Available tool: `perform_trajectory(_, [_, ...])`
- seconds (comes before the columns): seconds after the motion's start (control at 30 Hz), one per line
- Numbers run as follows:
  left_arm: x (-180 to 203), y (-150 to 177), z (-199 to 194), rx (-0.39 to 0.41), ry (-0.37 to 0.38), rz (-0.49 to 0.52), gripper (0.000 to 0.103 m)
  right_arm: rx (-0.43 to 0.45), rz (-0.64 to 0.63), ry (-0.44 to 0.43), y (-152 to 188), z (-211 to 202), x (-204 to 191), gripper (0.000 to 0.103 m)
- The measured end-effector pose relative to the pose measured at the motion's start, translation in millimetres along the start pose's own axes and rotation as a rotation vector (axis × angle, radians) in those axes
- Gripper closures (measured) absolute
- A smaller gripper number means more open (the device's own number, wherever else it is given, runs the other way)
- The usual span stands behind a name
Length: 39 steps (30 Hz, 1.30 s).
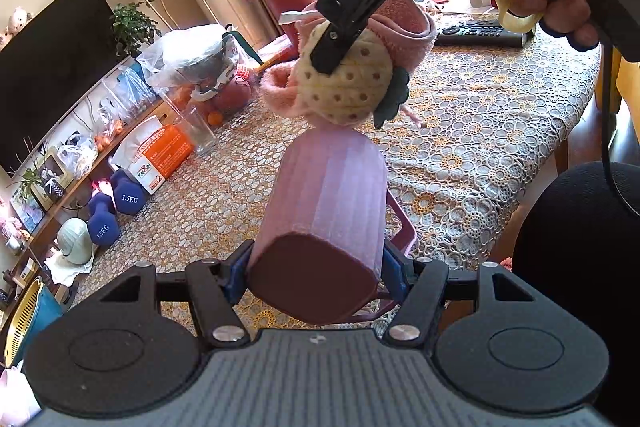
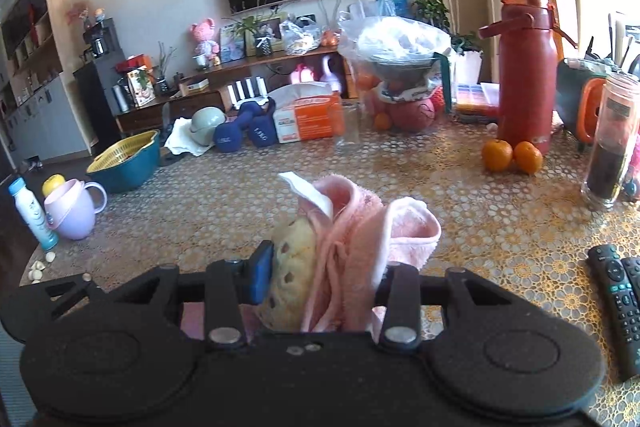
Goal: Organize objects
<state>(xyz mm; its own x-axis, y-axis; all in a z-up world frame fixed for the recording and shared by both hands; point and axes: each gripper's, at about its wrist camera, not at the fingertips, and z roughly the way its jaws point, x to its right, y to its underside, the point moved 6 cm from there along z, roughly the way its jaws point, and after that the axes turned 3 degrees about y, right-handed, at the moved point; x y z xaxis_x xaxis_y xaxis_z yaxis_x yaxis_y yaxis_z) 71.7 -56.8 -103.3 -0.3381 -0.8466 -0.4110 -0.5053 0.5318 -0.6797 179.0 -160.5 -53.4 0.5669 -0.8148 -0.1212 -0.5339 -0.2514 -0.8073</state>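
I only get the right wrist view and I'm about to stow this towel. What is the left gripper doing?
Observer: The left gripper is shut on a pink cup, held off the table.
Operator: Which way does its mouth face?
Observer: Away from the left camera, toward the towel in the right gripper.
Operator: Is the towel in?
Observer: No, it hangs outside, just beyond the cup's far end.

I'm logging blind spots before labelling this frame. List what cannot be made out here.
- Left wrist view: the pink cup's opening faces away, so its inside is hidden; the plush towel covers it.
- Right wrist view: the right gripper's right pad is buried in the towel.
- Right wrist view: the remotes are cut by the edge.
- Both views: the tissue box print is too small.
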Motion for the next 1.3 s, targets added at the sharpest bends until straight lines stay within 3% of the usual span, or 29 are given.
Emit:
perform_trajectory(0.07, [-0.5, -0.3, -0.1, -0.001, 0.000, -0.001, 0.039, -0.005, 0.008, 0.037, 3.2, 0.0, 7.1, 0.063])
perform_trajectory(0.13, [-0.3, -0.1, 0.0, -0.001, 0.000, 0.000, 0.039, 0.014, 0.048, 0.013, 2.6, -8.5, 9.7, 0.063])
perform_trajectory(0.37, [0.0, -0.1, 0.6, -0.004, -0.001, 0.006, 0.039, 0.059, 0.001, -0.256, -4.4, -47.5, -42.4, 0.063])
perform_trajectory(0.53, [0.2, -0.4, 1.2, -0.007, 0.001, 0.003, 0.039, 0.007, -0.014, -0.358, 4.5, -44.6, -71.3, 0.063])
perform_trajectory(0.67, [0.3, 0.0, 0.6, -0.006, 0.003, 0.003, 0.039, 0.000, -0.023, -0.338, 5.0, -38.1, -71.6, 0.063])
perform_trajectory(1.03, [-0.4, 1.8, 0.1, 0.001, 0.010, 0.007, 0.039, 0.011, 0.001, -0.141, -2.4, -5.8, -23.1, 0.063])
perform_trajectory(1.3, [-10.9, 5.4, 3.4, -0.024, 0.046, -0.084, 0.039, -0.009, 0.093, 0.040, 9.0, 6.1, 19.2, 0.063])
